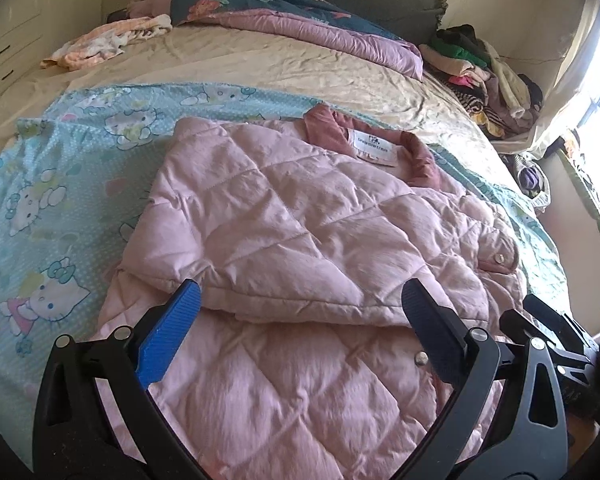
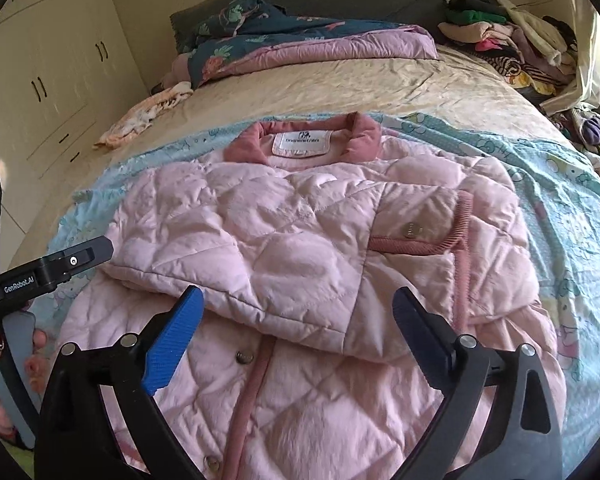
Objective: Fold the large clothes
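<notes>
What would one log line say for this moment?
left gripper: open | right gripper: open | pink quilted jacket: partly folded on bed, unheld

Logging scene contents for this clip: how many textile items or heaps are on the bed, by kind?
Pink quilted jacket: 1
Cartoon-print sheet under it: 1
Folded quilts, floral and mauve: 2
Small peach cloth: 1
Heap of mixed clothes, pieces too jumbled to count: 1
Total: 6

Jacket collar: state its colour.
Dusty rose, darker than the pale pink quilting; the collar shows best in the right wrist view.
</notes>
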The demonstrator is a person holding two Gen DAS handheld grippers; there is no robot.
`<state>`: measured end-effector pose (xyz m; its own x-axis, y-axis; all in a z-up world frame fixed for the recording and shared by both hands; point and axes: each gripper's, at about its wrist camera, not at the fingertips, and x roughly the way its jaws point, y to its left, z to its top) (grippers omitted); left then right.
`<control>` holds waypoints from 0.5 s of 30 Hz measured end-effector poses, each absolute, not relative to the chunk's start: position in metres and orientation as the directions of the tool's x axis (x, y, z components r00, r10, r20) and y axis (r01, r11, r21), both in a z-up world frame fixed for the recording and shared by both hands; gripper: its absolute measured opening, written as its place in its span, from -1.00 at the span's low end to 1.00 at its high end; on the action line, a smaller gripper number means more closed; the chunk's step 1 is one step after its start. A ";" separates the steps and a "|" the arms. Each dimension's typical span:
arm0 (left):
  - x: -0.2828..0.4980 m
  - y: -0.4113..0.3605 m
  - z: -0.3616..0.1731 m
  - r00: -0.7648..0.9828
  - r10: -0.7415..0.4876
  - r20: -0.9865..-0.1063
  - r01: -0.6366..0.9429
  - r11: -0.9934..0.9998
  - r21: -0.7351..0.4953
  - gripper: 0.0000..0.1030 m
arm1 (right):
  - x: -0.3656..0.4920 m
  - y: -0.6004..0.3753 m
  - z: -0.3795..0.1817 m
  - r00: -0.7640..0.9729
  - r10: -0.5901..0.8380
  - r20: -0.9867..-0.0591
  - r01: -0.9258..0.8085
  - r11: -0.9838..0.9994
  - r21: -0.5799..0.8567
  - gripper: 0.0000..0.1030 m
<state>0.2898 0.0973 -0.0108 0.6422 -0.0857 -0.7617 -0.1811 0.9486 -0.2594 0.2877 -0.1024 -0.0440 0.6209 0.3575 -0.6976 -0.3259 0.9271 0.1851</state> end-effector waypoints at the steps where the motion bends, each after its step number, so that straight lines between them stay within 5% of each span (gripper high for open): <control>1: 0.287 0.098 -0.008 0.647 -0.088 -0.758 -0.181 0.947 -0.264 0.82 | 0.285 -0.105 -0.041 0.626 0.359 -0.693 -0.324 0.927 0.188 0.84; 15: 0.250 0.093 0.031 0.705 -0.103 -0.701 -0.153 0.944 -0.292 0.82 | 0.241 -0.129 -0.002 0.674 0.388 -0.629 -0.319 0.920 0.226 0.88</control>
<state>0.2502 0.0930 0.0311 0.7055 -0.1025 -0.7013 -0.1534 0.9440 -0.2922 0.2411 -0.1289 -0.0018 0.6735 0.3879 -0.6292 -0.3192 0.9204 0.2258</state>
